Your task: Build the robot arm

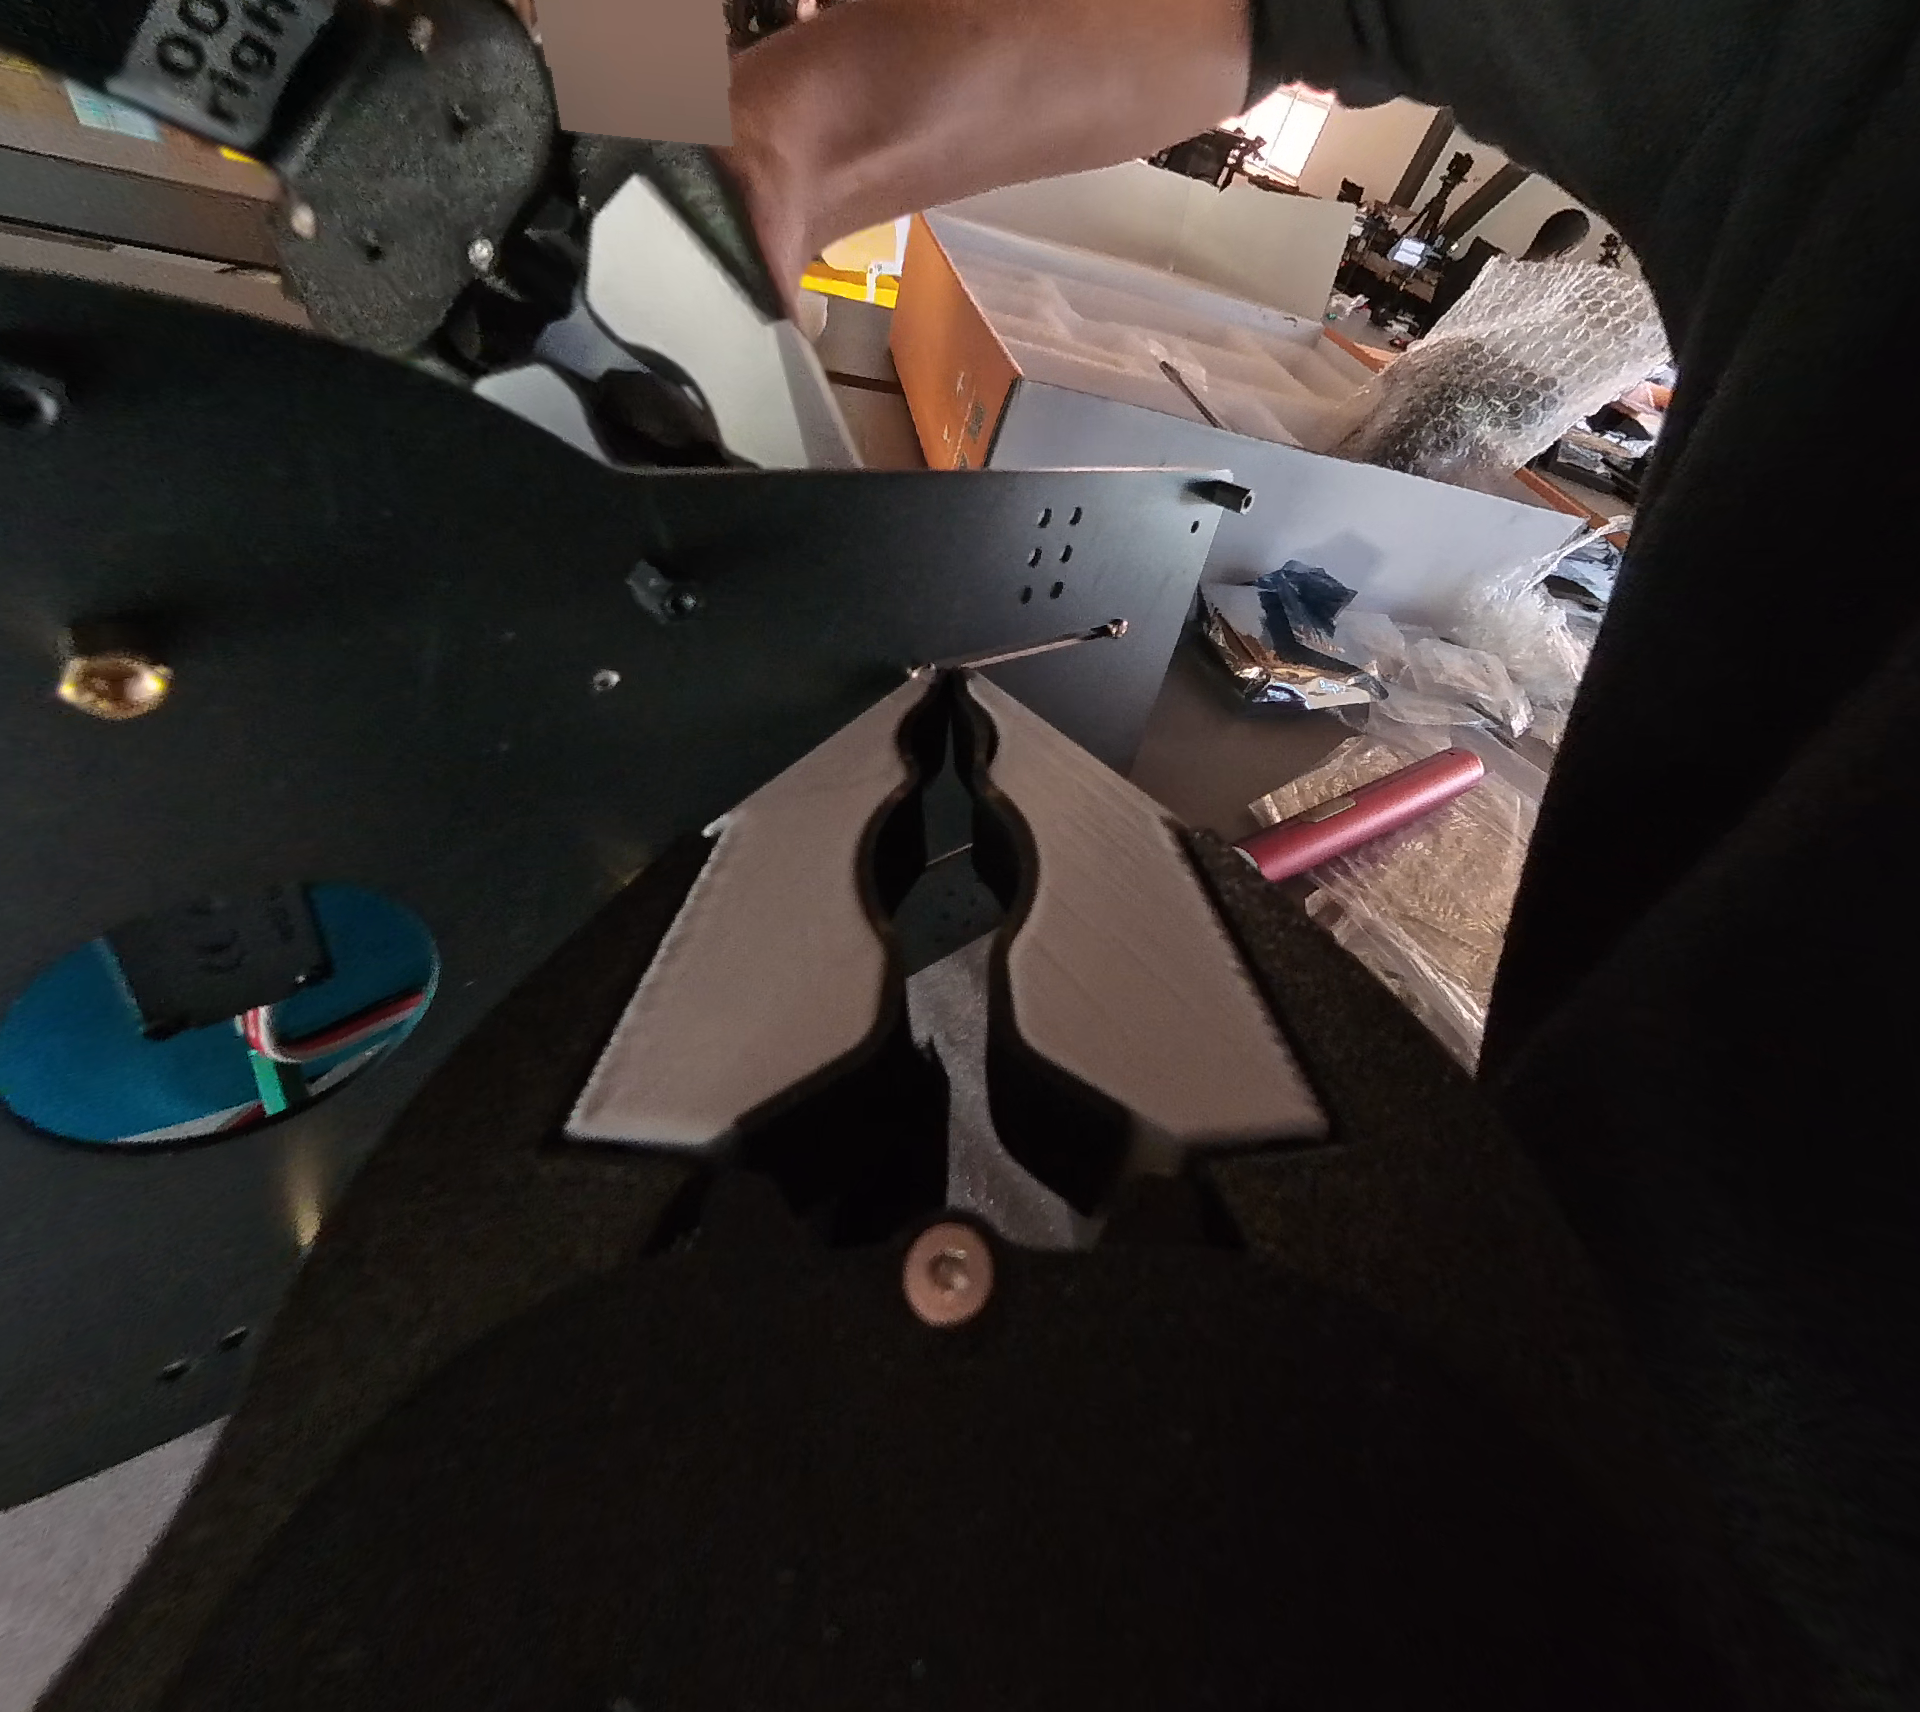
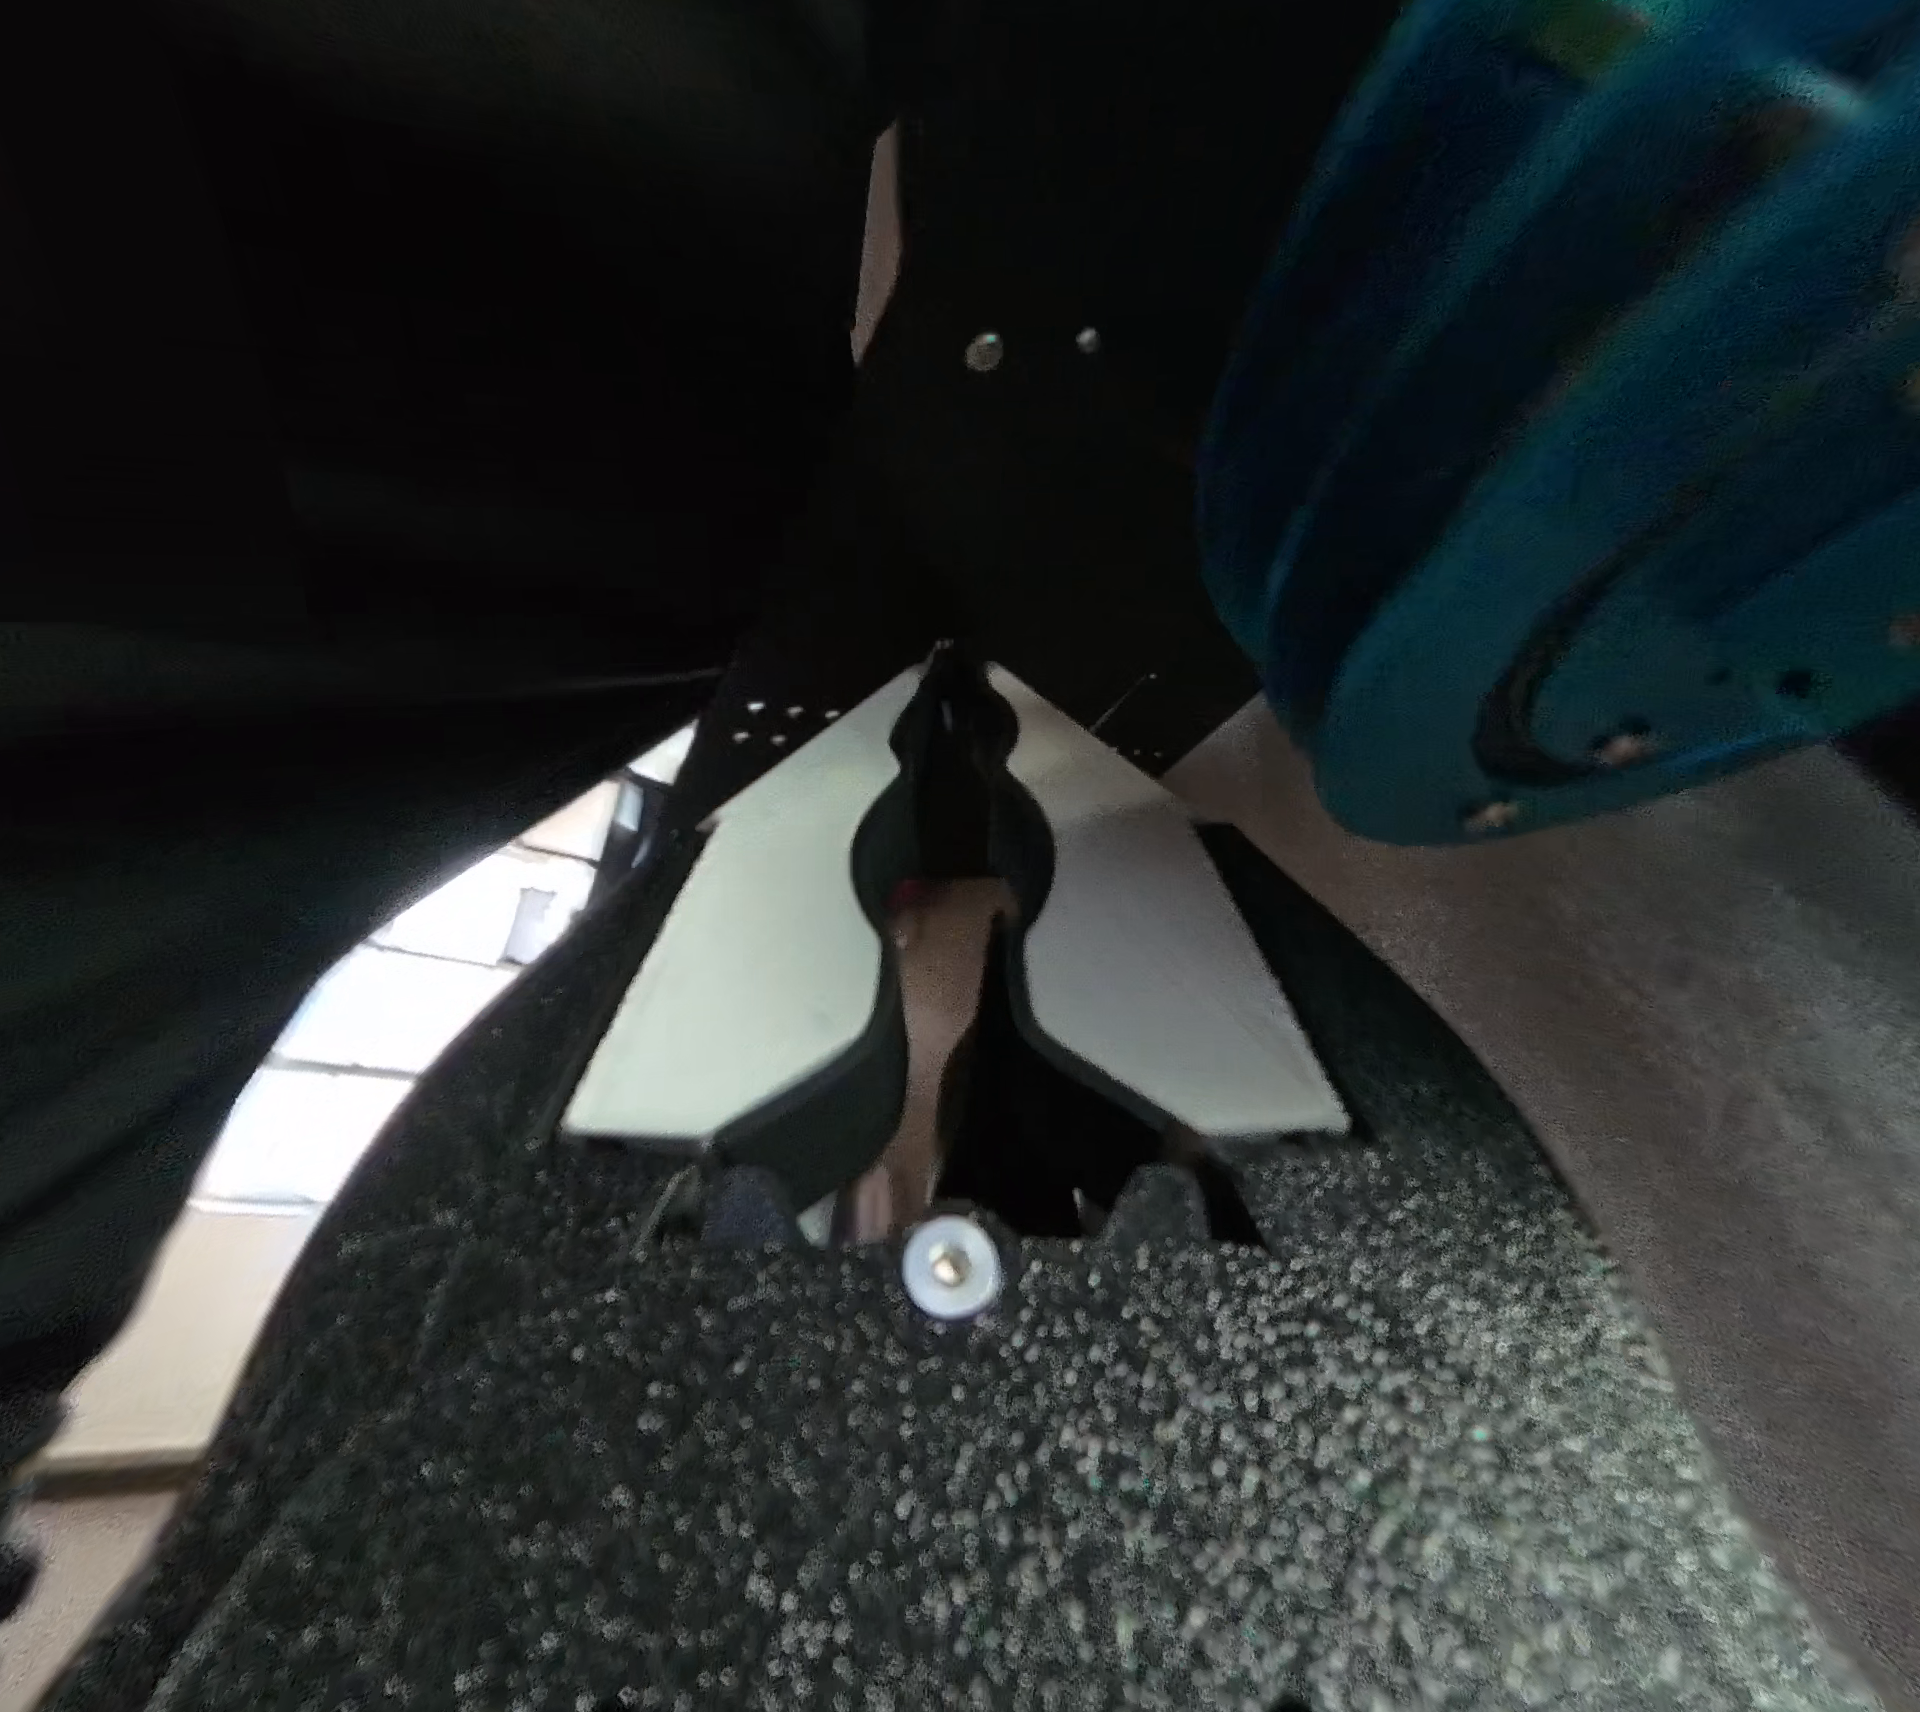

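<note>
Pinching black plate (image 1: 416, 623) edge-on, left gripper (image 1: 948, 675) and right gripper (image 2: 948, 665) both clamped; we fear slip, thin edge, heavy blue part (image 2: 1558, 415) beside right tips.

1. We've got a matte black plate (image 1: 436, 582) with a brass-coloured insert (image 1: 112, 683) and a round cutout showing blue (image 1: 62, 1054) behind it, plus red, white and green wires (image 1: 312, 1034).
2. Gripper fingers (image 1: 790, 914) look pale silver-grey on speckled black bodies.
3. Tube (image 1: 1361, 815) is dark red, box (image 1: 940, 363) has an orange side.
4. In our right view, the disc (image 2: 1621, 374) is bright blue.
</note>
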Tool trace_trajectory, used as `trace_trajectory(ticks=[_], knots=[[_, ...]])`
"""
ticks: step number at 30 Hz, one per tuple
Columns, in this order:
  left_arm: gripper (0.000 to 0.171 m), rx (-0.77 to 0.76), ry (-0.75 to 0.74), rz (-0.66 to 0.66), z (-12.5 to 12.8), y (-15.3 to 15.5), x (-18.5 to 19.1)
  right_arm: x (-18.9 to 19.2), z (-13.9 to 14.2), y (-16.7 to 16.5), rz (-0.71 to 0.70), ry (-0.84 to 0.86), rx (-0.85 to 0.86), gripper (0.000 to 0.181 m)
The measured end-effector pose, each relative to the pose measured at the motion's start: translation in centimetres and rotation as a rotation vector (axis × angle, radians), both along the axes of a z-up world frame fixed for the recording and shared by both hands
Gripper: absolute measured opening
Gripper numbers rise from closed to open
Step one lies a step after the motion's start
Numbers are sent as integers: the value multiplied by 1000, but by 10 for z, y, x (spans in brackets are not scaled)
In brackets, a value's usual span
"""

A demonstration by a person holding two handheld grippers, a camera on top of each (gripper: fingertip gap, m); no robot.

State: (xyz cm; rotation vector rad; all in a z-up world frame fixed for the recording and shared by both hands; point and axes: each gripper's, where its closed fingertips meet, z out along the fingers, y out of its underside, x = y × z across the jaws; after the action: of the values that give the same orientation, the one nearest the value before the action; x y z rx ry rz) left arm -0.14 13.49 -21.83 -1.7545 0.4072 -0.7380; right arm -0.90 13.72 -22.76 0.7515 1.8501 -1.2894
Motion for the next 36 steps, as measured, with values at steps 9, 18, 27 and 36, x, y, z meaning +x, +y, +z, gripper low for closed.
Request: trace_trajectory(ticks=[9,18,27,36], knots=[[0,1,11,-3,0,1,1,-5,2,1,-123,-369,-96,3],[0,-3,3,-7,0,3,1,-5,10,19,-211,-172,-13,31],[0,-4,-5,-8,0,4,1,7,4,16,-22,706,185,15],[0,-5,-12,-4,0,5,2,11,-21,18,55,671,404,36]])
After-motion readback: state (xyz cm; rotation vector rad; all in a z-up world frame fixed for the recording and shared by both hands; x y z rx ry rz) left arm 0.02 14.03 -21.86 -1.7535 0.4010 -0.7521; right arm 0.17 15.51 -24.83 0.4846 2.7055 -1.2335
